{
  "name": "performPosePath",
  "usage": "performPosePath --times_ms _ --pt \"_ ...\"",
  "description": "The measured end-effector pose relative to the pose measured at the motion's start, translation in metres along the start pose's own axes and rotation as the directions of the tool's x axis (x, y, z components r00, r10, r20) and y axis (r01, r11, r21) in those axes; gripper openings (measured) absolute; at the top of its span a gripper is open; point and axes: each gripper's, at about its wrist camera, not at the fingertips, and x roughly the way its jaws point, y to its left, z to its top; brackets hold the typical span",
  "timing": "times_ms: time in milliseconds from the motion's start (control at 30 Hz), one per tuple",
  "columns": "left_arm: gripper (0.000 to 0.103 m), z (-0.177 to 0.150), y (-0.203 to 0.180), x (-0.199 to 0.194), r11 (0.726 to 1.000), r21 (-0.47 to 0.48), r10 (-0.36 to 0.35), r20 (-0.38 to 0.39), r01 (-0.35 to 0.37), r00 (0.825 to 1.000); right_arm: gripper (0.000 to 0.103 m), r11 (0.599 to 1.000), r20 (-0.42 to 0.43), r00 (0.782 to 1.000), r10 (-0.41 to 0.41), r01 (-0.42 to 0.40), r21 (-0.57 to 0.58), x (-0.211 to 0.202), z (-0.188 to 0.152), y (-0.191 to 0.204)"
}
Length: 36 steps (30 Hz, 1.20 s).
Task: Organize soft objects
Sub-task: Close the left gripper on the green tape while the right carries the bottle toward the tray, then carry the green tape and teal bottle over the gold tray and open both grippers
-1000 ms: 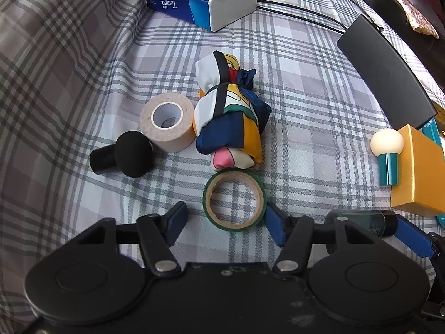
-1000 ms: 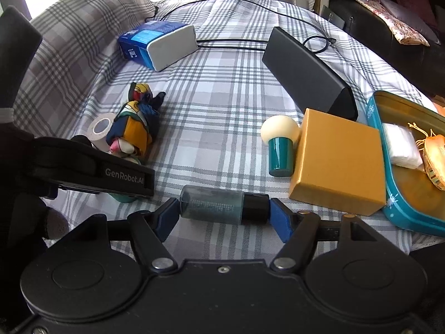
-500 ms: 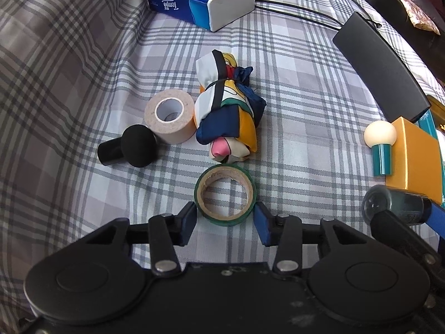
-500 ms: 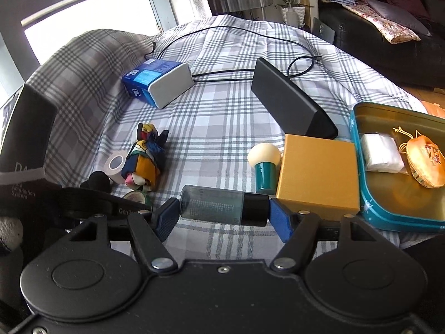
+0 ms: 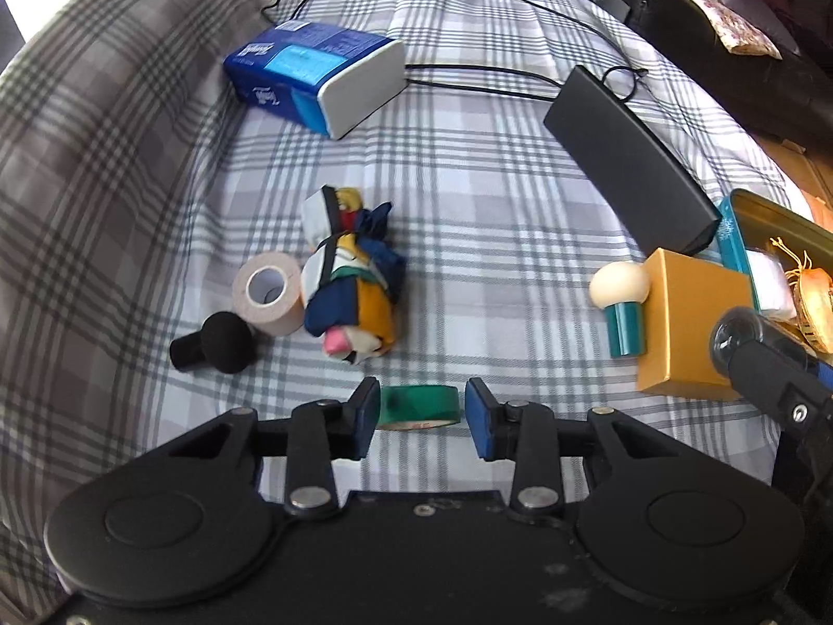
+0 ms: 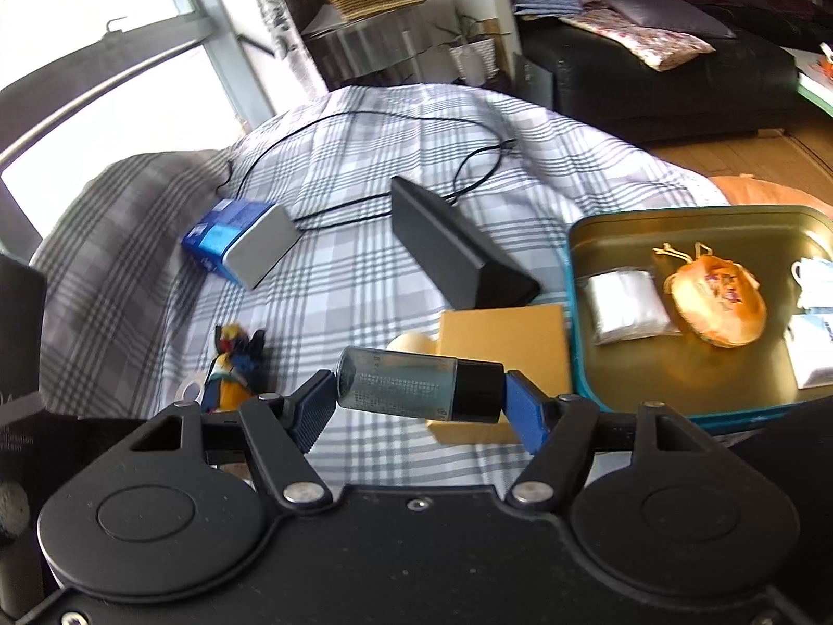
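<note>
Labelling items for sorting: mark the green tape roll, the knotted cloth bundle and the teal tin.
green tape roll (image 5: 418, 405), left wrist view, outer band
knotted cloth bundle (image 5: 354, 294), left wrist view, middle
teal tin (image 6: 577, 312), right wrist view, left wall

left tool (image 5: 420, 412): clamped, angled steeply down | right tool (image 6: 419, 400): gripping, apparently lifted

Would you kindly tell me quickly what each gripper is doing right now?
Left gripper: closed on the green tape roll.
Right gripper: closed on the dark bottle with a black cap.
</note>
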Motion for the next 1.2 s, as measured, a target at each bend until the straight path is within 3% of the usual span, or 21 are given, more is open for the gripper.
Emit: performPosePath --times_ms 167,200,267,433,633,733,800,1033,1200 --pt "0.037 -0.002 -0.002 0.005 1.000 -0.009 0.021 -0.009 -0.021 1.000 0.066 1.000 0.001 1.000 -0.004 0.004 0.030 -0.001 0.001 -0.009" --pt "0.052 -0.002 0.000 0.007 1.000 -0.014 0.028 -0.014 -0.028 1.000 0.066 1.000 0.000 1.000 -0.002 0.002 0.028 0.000 0.001 -0.009" --pt "0.071 -0.004 0.004 0.011 0.999 -0.024 0.038 -0.012 -0.038 0.999 0.066 1.000 -0.003 1.000 0.007 -0.007 0.022 0.000 0.000 -0.007" --pt "0.075 -0.003 0.003 0.024 0.999 -0.033 0.031 -0.020 -0.032 0.999 0.066 1.000 -0.009 1.000 0.016 -0.016 0.014 0.001 -0.002 -0.006" --pt "0.073 -0.005 -0.001 0.041 0.998 -0.027 0.051 -0.050 -0.052 0.997 0.066 1.000 -0.013 1.000 0.007 -0.007 0.021 0.002 -0.002 -0.008" --pt "0.063 -0.004 0.006 0.047 0.997 -0.056 0.044 -0.062 -0.048 0.997 0.066 1.000 -0.017 1.000 0.006 -0.006 0.016 0.004 -0.002 -0.007" --pt "0.046 -0.004 0.011 0.050 0.997 -0.073 0.029 -0.078 -0.035 0.996 0.066 1.000 -0.020 1.000 0.007 -0.007 0.010 0.004 -0.003 -0.006" --pt "0.045 -0.002 0.011 0.041 0.996 -0.083 0.019 -0.072 -0.025 0.997 0.066 1.000 -0.013 1.000 0.006 -0.006 0.019 0.002 0.000 -0.007" --pt "0.045 0.014 -0.005 0.018 0.998 -0.061 -0.013 -0.026 0.011 1.000 0.066 0.999 0.029 1.000 0.005 -0.006 0.046 -0.012 0.014 -0.015"
